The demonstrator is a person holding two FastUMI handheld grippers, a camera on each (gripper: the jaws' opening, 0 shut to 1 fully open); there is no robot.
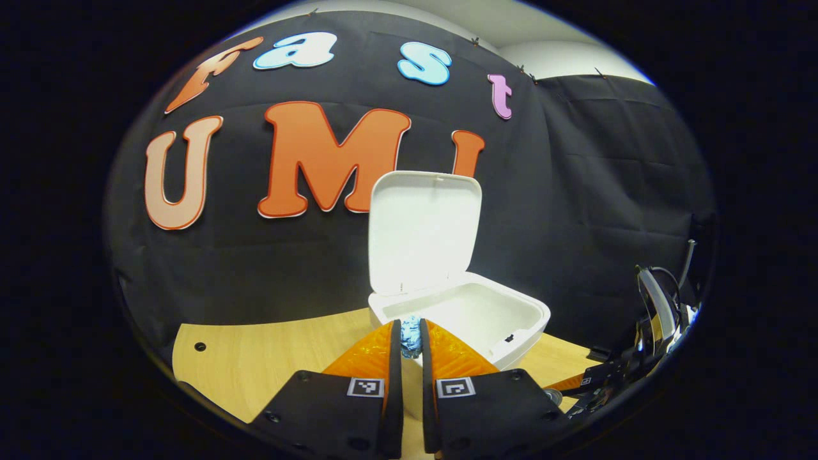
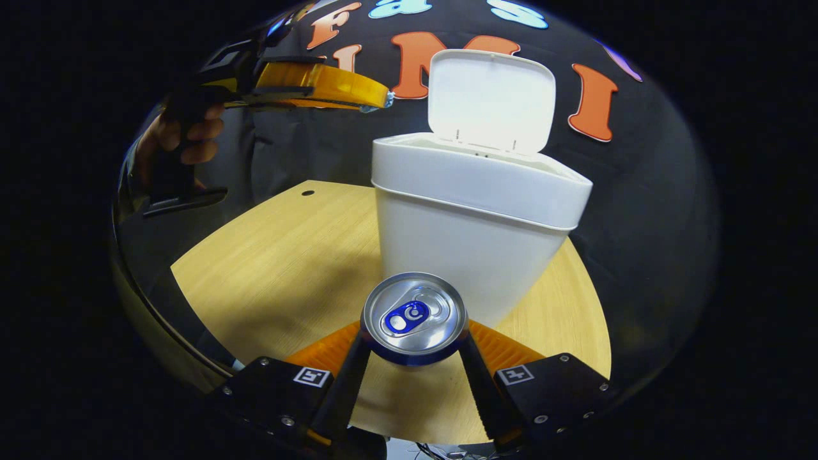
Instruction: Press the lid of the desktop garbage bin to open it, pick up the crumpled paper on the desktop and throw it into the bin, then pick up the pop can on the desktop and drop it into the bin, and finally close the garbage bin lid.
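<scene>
Pale wood-grain desktop (image 2: 268, 268), smooth white bin (image 2: 473, 217) lid-up; left tongs (image 1: 410, 338) pinching crumpled paper (image 1: 410, 337), right tongs (image 2: 414, 342) clasping round metal can (image 2: 414, 316).

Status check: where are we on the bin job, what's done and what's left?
Done: the bin lid stands open. In hand: the left tongs are shut on the crumpled paper above the open bin, not yet dropped; the right tongs grip the pop can in front of the bin. Left: release the paper, drop the can in, close the lid.
</scene>
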